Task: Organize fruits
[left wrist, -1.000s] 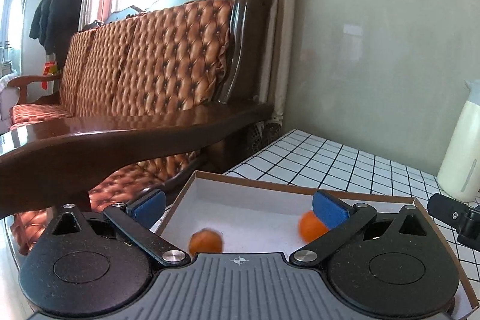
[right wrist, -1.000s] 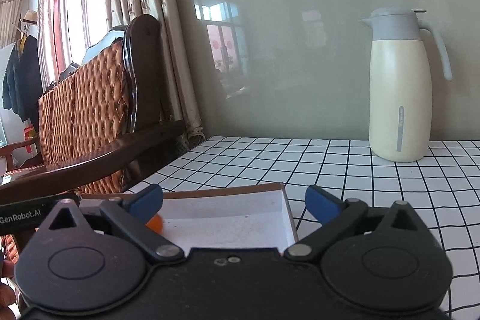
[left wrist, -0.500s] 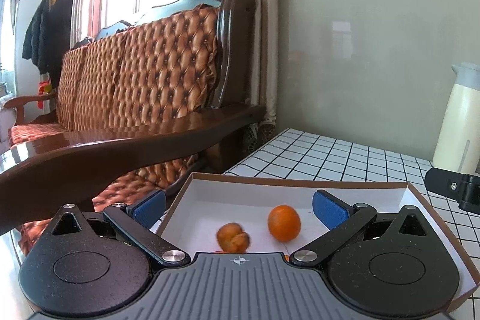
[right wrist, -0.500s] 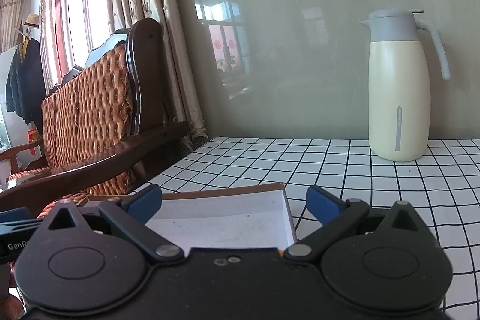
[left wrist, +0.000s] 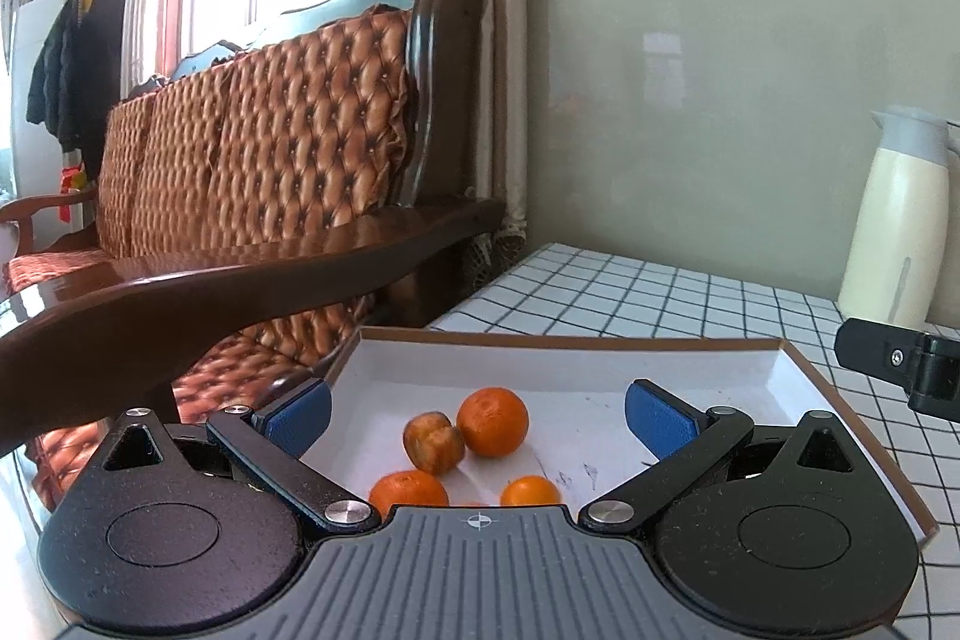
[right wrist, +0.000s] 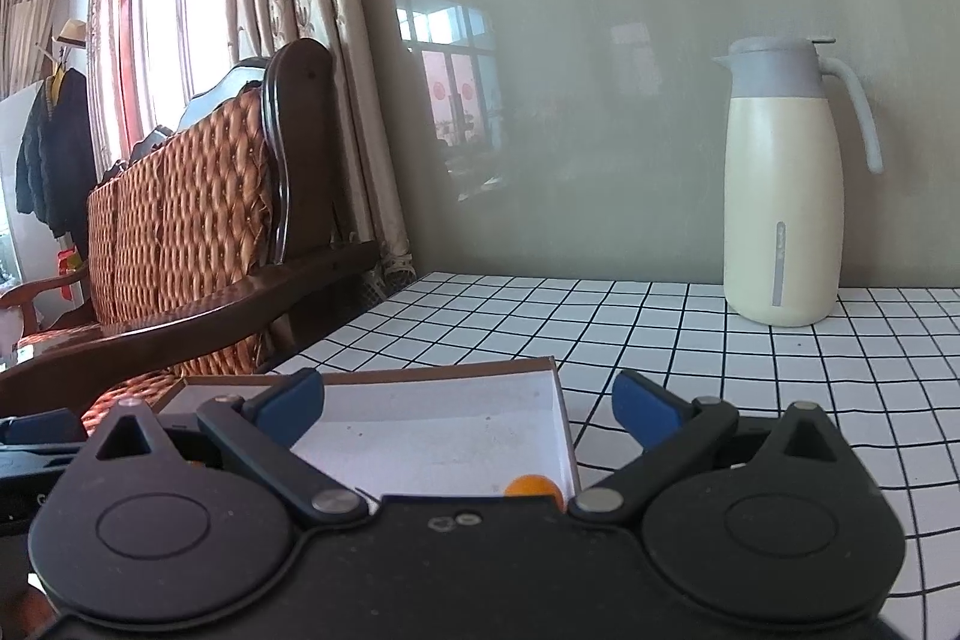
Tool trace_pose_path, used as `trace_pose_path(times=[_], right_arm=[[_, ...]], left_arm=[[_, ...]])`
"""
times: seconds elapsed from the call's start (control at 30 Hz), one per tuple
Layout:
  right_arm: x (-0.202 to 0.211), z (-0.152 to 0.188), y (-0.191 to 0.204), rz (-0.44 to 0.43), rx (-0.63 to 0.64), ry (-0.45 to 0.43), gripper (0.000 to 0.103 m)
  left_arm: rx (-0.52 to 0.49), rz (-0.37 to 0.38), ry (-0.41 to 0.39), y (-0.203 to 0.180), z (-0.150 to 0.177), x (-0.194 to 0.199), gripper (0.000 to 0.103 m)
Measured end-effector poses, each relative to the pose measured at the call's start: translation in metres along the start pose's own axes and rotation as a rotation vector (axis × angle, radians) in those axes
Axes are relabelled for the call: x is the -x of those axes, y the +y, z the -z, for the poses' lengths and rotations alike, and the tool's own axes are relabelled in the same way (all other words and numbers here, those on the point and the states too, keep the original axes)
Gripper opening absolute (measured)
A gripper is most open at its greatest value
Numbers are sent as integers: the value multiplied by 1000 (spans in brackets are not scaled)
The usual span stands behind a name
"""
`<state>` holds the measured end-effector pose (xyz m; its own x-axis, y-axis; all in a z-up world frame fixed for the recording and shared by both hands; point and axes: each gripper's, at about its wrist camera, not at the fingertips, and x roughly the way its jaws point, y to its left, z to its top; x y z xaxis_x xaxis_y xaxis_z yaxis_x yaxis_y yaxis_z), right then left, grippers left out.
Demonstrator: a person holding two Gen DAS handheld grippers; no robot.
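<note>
**Left wrist view: four fruits lie in the box, both tools empty**

Left wrist view gives us the clearest look. Our left tool (left wrist: 477, 415) is spread wide, its blue pads (left wrist: 300, 415) apart and pinching nothing. Below and between them sits a shallow cardboard box (left wrist: 798, 364) with a white floor, resting on the table (left wrist: 660, 298) with its black grid pattern. Inside the box we count four fruits: a large orange (left wrist: 493, 421), a darker brownish fruit (left wrist: 433, 442) touching its left side, and two more oranges nearer the camera, one at the left (left wrist: 409, 490) and a smaller one at the right (left wrist: 531, 491), both partly hidden by the tool's body.

From the right wrist view, our right tool (right wrist: 468, 409) is also spread and holds nothing. It hovers over the box's right wall (right wrist: 561, 412), with one pad above the white floor and the other above the table. One orange (right wrist: 533, 485) peeks out by that wall.

A cream thermos jug (right wrist: 780, 196) stands upright at the back of the table, well apart from the box. A wooden sofa (left wrist: 270, 148) with quilted brown cushions stands beside the table.
</note>
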<state>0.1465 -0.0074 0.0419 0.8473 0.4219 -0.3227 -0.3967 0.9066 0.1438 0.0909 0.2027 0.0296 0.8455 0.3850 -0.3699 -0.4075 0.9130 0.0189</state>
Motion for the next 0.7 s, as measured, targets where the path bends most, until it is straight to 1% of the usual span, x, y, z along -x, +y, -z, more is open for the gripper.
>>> trace_pose_path(times=[0.17,0.3,0.47,0.7], right_arm=[[27,-1,-2,4,9,-7,97],[61,6,-11,5,-36,-3,97],[112,13,-16,19,-54,14,97],[182,16,-13,45,-57,-6,97]], left_arm=[[-10,17,6,-3,5,21,103],[15,26,37,0,10,50,103],[18,63,53,4,18,104,103],[7,99,71,5,32,180,103]])
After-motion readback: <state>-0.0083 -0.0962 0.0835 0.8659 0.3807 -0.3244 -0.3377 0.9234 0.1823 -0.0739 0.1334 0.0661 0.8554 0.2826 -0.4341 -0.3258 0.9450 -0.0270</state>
